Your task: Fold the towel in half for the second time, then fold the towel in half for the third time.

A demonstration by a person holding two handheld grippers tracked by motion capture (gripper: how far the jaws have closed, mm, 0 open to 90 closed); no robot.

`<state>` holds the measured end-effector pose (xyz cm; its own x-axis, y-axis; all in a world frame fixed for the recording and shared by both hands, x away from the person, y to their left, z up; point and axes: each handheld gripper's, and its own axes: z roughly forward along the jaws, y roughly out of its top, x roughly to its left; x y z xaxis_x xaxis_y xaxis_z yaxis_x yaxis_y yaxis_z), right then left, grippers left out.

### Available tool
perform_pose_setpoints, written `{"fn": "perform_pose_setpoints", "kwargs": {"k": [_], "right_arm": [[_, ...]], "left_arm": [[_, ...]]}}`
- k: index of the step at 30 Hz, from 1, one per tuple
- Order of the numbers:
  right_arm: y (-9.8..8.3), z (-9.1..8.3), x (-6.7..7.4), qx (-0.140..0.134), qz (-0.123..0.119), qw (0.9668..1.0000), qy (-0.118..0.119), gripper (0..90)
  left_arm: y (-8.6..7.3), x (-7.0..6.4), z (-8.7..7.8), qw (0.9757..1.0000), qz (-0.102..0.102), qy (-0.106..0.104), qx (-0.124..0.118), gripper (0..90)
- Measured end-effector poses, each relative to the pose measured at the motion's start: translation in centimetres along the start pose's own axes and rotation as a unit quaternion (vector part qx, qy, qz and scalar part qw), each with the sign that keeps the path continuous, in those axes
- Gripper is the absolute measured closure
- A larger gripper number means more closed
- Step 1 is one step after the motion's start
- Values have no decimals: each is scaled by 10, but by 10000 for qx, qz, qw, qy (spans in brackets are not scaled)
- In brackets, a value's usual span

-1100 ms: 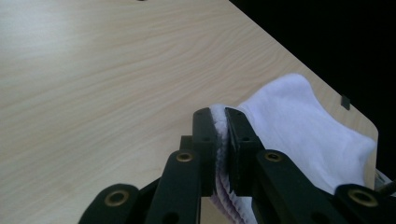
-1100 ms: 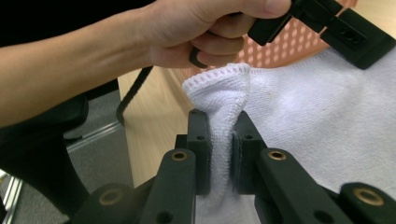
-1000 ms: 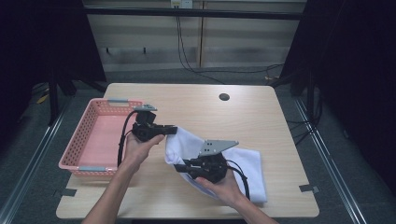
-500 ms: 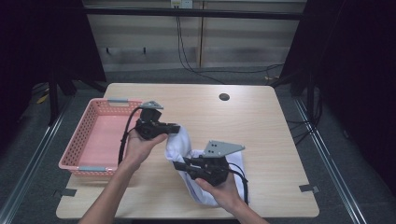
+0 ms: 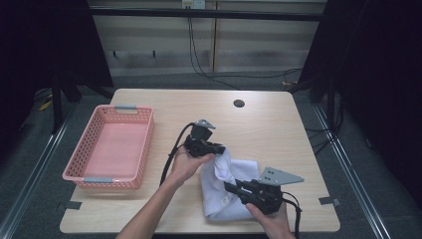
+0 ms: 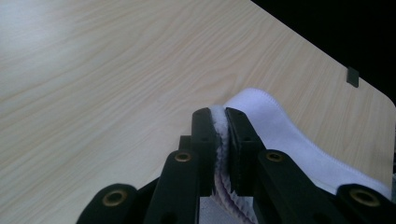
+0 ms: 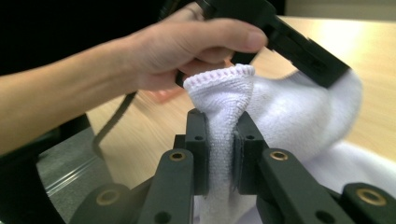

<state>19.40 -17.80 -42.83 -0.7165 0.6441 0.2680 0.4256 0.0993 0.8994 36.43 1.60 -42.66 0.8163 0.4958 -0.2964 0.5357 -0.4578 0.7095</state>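
A white towel point(image 5: 224, 199) lies bunched on the wooden table point(image 5: 268, 124), near its front edge. My left gripper point(image 5: 220, 148) is shut on the towel's upper edge, and the hem point(image 6: 280, 130) shows between its black jaws point(image 6: 220, 116). My right gripper point(image 5: 229, 186) is shut on a lower fold. In the right gripper view a thick fold point(image 7: 219, 93) stands up between the jaws point(image 7: 219, 123). These jaws have just eased open a little, with the cloth still pinched. The other hand point(image 7: 187, 46) holds its gripper just beyond.
A pink mesh basket point(image 5: 102, 180) sits at the table's left side. A dark round hole point(image 5: 239, 103) marks the far middle of the tabletop. Cables trail from both grippers. Bare wood lies to the right of the towel and behind it.
Both hands have moved to the right, the right one also toward the front edge. The towel came along and now lies bunched narrower than before.
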Motion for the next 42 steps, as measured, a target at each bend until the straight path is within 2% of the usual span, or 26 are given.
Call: {"fn": "perform_pose_setpoints", "kwargs": {"k": [2, 5, 8, 12, 15, 17, 19, 22, 23, 24, 26, 30, 32, 34, 35, 37, 42], "right_arm": [[-7, -8, -6, 104, 98, 9999, -81, 780], [-16, -18, -13, 237, 176, 9993, -239, 733], [-28, -28, -22, 406, 272, 9980, -406, 709], [-43, -39, -30, 703, 405, 9955, -496, 676], [-48, -45, -33, 866, 409, 9938, -556, 605], [-50, -47, -33, 916, 457, 9931, -565, 559], [-52, -50, -34, 940, 458, 9928, -588, 490], [-52, -52, -35, 941, 399, 9927, -638, 385], [-51, -53, -36, 934, 387, 9928, -645, 375], [-50, -54, -38, 960, 389, 9920, -726, 332], [-48, -55, -44, 906, 440, 9923, -723, 313], [-41, -53, -53, 814, 417, 9921, -863, 280], [-36, -51, -58, 822, 305, 9914, -969, 272], [-29, -48, -65, 726, 363, 9913, -1041, 272], [-26, -45, -69, 728, 324, 9911, -1069, 274], [-19, -38, -77, 760, 313, 9902, -1133, 289], [-2, -13, -100, 934, 320, 9881, -1176, 325]], "left_arm": [[2, -4, 10, 9999, 67, -18, 119, 827], [2, -7, 22, 9999, 23, 47, 160, 821], [0, -7, 35, 9998, -84, -69, 140, 814], [0, -12, 46, 9996, -67, -219, 141, 802], [1, -16, 53, 9995, -23, -304, 125, 791], [2, -20, 56, 9991, 49, -411, 46, 761], [4, -22, 56, 9994, 86, -333, -19, 679], [6, -25, 49, 9993, 204, -300, -124, 559], [6, -26, 44, 9992, 184, -277, -203, 526], [5, -25, 39, 9988, 219, -348, -270, 487], [4, -24, 29, 9987, 295, -226, -353, 464], [-1, -17, 10, 9984, 158, -142, -519, 435], [-9, -15, 3, 9985, 139, -161, -504, 438], [-18, -15, -3, 9988, 222, -116, -416, 466], [-23, -15, -6, 9989, 235, -161, -362, 489], [-35, -16, -11, 9988, 274, -171, -371, 542], [-61, -20, -22, 9987, 353, -352, -142, 619]]}}
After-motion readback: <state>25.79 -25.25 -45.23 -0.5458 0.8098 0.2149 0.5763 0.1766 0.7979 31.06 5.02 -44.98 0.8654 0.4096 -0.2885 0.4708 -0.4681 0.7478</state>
